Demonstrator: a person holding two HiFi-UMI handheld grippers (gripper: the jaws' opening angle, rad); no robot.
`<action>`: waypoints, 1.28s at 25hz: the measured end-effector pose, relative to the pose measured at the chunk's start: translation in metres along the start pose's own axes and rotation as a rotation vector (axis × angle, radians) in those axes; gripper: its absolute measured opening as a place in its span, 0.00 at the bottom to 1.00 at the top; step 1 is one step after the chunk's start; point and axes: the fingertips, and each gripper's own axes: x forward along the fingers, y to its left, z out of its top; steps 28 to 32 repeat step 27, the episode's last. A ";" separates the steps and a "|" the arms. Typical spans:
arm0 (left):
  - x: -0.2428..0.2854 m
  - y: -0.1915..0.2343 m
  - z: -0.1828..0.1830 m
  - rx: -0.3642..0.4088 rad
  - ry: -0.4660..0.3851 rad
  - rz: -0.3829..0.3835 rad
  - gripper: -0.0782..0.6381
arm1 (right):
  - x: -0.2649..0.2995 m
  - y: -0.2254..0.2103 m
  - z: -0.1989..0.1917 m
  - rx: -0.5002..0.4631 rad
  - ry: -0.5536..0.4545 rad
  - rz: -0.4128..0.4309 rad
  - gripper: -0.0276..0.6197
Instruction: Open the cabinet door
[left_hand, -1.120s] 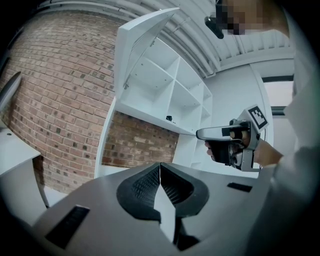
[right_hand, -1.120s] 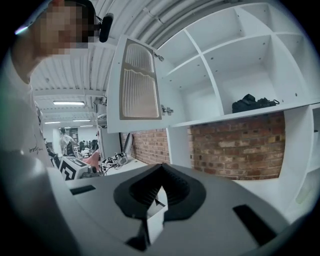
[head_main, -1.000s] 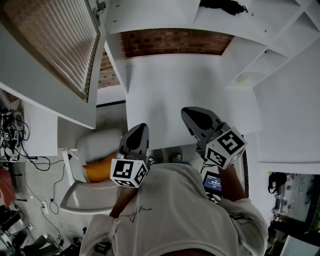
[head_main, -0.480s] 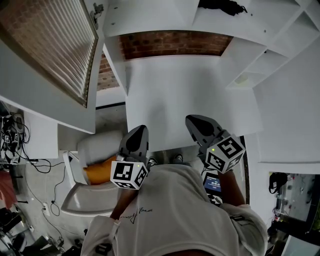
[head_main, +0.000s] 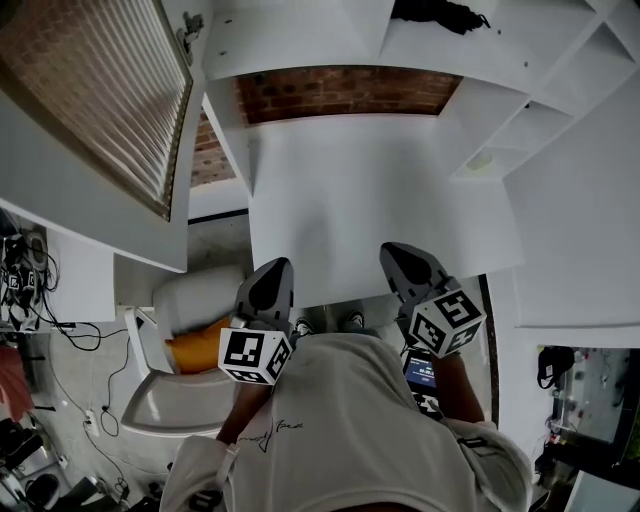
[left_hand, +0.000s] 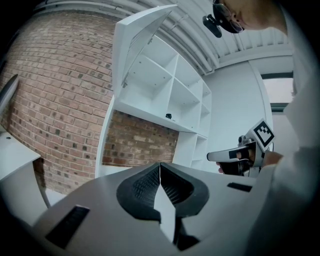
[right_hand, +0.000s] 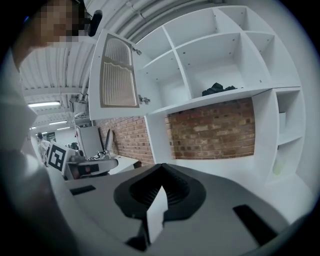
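The white cabinet door (head_main: 100, 95) with a ribbed glass panel stands swung wide open at the upper left of the head view. It also shows in the right gripper view as the door (right_hand: 119, 75) hinged off the shelf unit (right_hand: 220, 60), and in the left gripper view as the door (left_hand: 142, 37). My left gripper (head_main: 274, 270) and right gripper (head_main: 398, 252) hang shut and empty over the near edge of the white counter (head_main: 370, 190), both well away from the door. The left gripper (left_hand: 160, 167) and right gripper (right_hand: 161, 170) have their jaws pressed together with nothing between them.
A brick wall (head_main: 345, 88) backs the counter niche. A black object (right_hand: 217, 89) lies in a shelf compartment. Below left stand a white chair (head_main: 175, 395) with an orange cushion (head_main: 195, 343) and cables (head_main: 30, 290). More white shelves (head_main: 560, 90) run along the right.
My right gripper has sunk and drawn back towards my body, rolling slightly. The left gripper has stayed put. The door has not moved.
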 end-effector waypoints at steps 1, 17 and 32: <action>-0.001 0.000 0.000 0.000 -0.001 0.001 0.13 | -0.002 -0.002 -0.001 -0.008 0.001 -0.014 0.08; -0.006 0.002 0.002 -0.009 -0.021 0.018 0.13 | -0.014 -0.003 -0.003 -0.072 -0.009 -0.072 0.08; -0.002 0.000 0.000 -0.014 -0.012 0.005 0.13 | -0.014 -0.009 -0.003 -0.106 0.006 -0.089 0.08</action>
